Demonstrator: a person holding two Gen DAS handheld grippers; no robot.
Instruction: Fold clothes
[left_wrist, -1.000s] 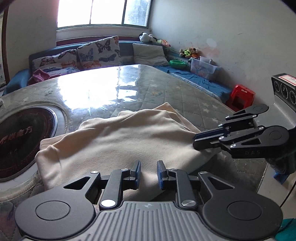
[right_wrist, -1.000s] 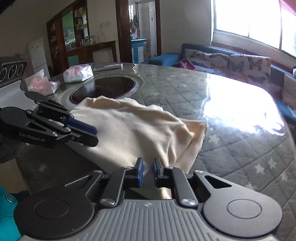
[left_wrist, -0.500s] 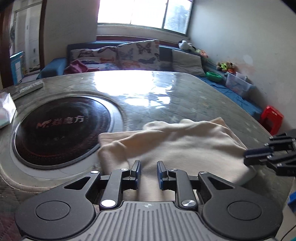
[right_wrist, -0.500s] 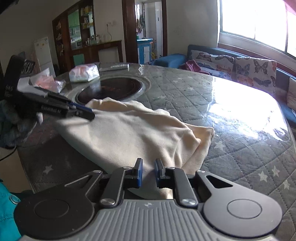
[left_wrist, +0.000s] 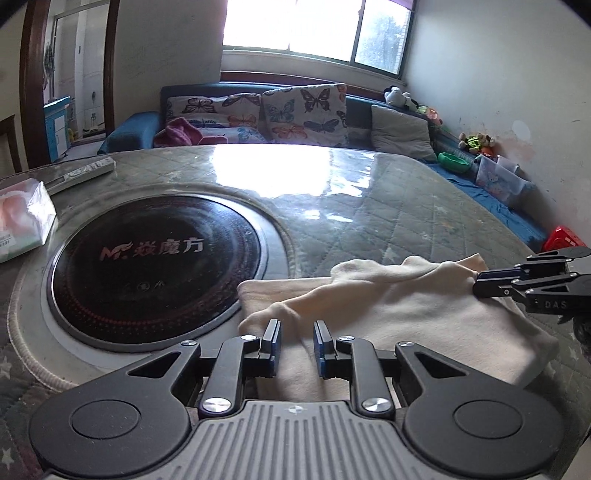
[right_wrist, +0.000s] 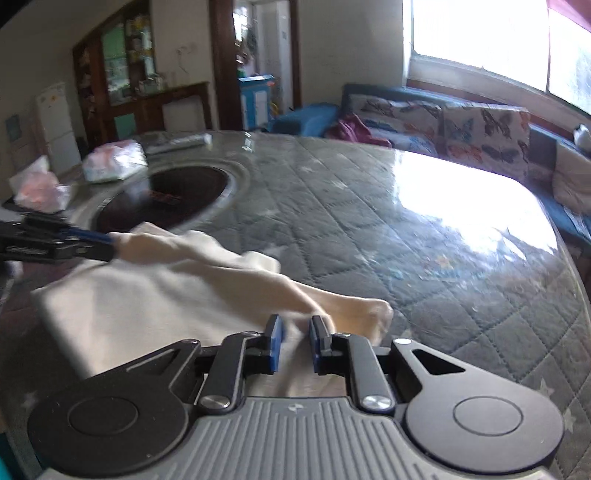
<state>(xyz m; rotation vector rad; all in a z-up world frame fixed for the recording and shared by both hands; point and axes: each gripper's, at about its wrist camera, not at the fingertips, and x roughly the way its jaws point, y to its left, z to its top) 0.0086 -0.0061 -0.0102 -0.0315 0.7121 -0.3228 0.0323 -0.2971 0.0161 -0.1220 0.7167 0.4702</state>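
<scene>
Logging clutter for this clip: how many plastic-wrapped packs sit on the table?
2. One pack lies beside the dark round cooktop, near the remote; the other pack sits at the table's left edge, above the left hand-held gripper. More may be out of view.

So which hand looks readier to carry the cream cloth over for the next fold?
Probably the left, though both seem needed. The left gripper pinches a corner of the cloth lifted off the table, near the dark round cooktop; the right gripper holds its end lower.
</scene>
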